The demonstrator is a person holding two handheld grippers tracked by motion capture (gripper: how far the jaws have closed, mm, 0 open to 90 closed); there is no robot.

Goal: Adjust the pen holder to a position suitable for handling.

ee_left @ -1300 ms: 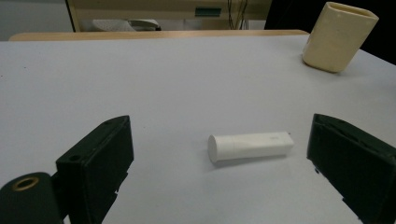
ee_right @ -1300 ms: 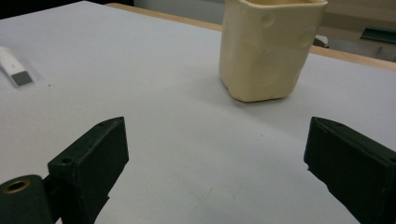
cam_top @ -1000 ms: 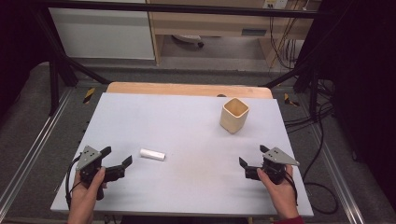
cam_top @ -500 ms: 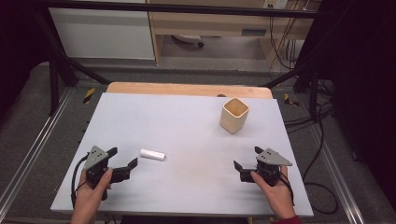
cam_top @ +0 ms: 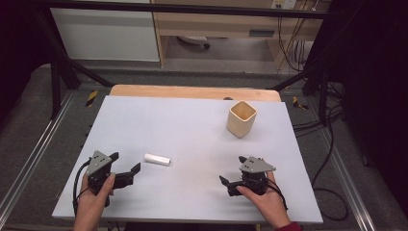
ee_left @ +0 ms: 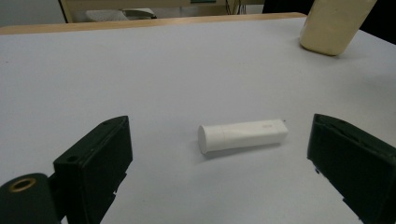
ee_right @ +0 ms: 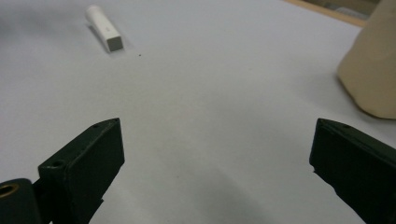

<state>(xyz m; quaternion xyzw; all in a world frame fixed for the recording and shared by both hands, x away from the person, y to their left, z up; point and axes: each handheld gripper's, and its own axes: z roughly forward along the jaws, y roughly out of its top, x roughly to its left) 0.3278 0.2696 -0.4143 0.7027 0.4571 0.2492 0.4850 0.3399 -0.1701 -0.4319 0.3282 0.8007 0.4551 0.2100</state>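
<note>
A small white cylinder (cam_top: 157, 159) lies on its side on the white table top (cam_top: 183, 130). My left gripper (cam_top: 126, 162) is open just left of it, jaws spread and pointing at it. In the left gripper view the cylinder (ee_left: 242, 136) lies a little ahead, between the lines of the two jaws of the left gripper (ee_left: 219, 123), untouched. A beige square cup (cam_top: 241, 118) stands upright at the far right. My right gripper (cam_top: 232, 169) is open near the front edge, holding nothing. From the right gripper (ee_right: 218, 123), the cylinder (ee_right: 103, 34) is far off and the cup (ee_right: 373, 70) is at the right.
A wooden strip (cam_top: 192, 91) runs along the table's far edge. Black frame bars (cam_top: 62, 67) and cables (cam_top: 332, 159) flank the table, with a cabinet (cam_top: 106, 29) beyond. The cup (ee_left: 336, 25) appears at the top right of the left gripper view.
My right gripper has slid left along the front of the table. My left gripper has shifted slightly right and nearer to me. Cylinder and cup have not moved.
</note>
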